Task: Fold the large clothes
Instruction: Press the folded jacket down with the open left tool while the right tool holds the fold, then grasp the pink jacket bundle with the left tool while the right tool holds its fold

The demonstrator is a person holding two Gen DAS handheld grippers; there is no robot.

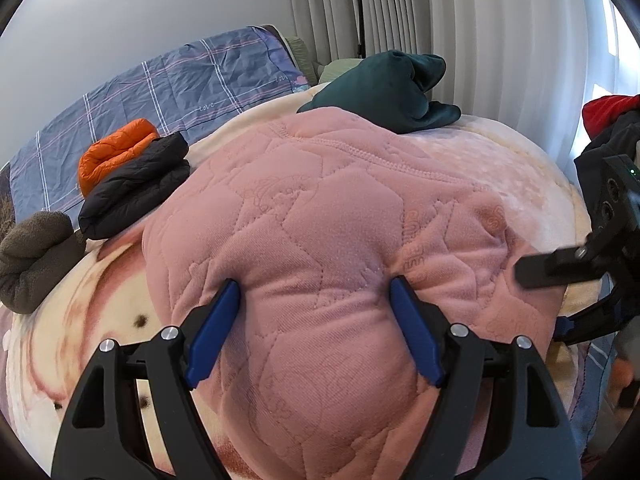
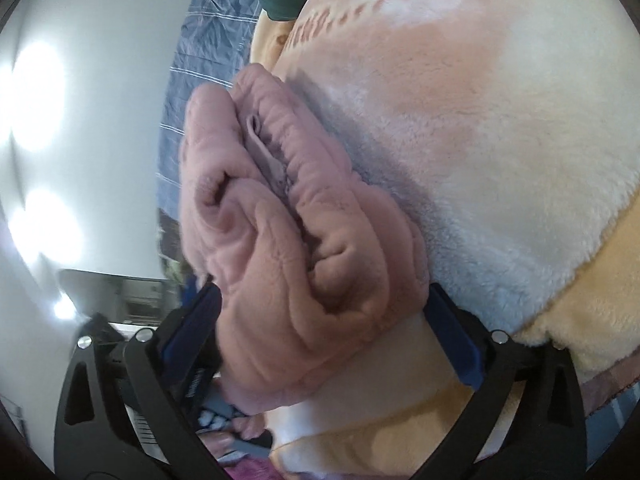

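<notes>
A pink quilted garment (image 1: 320,200) lies folded into a thick bundle on a cream and pink plush blanket (image 1: 520,168) on the bed. My left gripper (image 1: 316,292) straddles the bundle's near end, and both blue pads dig into the fabric, which bulges between them. In the right wrist view, the garment's rolled edge (image 2: 280,240) sits between the jaws of my right gripper (image 2: 324,300), which stand wide. The right pad is clear of the cloth, with the blanket (image 2: 480,120) behind it. One of the right gripper's fingers (image 1: 552,266) shows at the right edge of the left wrist view.
A dark green garment (image 1: 384,88) lies at the far side of the bed. A folded black and orange puffer jacket (image 1: 132,184) and a brown fleece (image 1: 32,256) sit at the left. Behind are a blue plaid quilt (image 1: 140,88), curtains (image 1: 440,20) and a red-topped pile (image 1: 608,108).
</notes>
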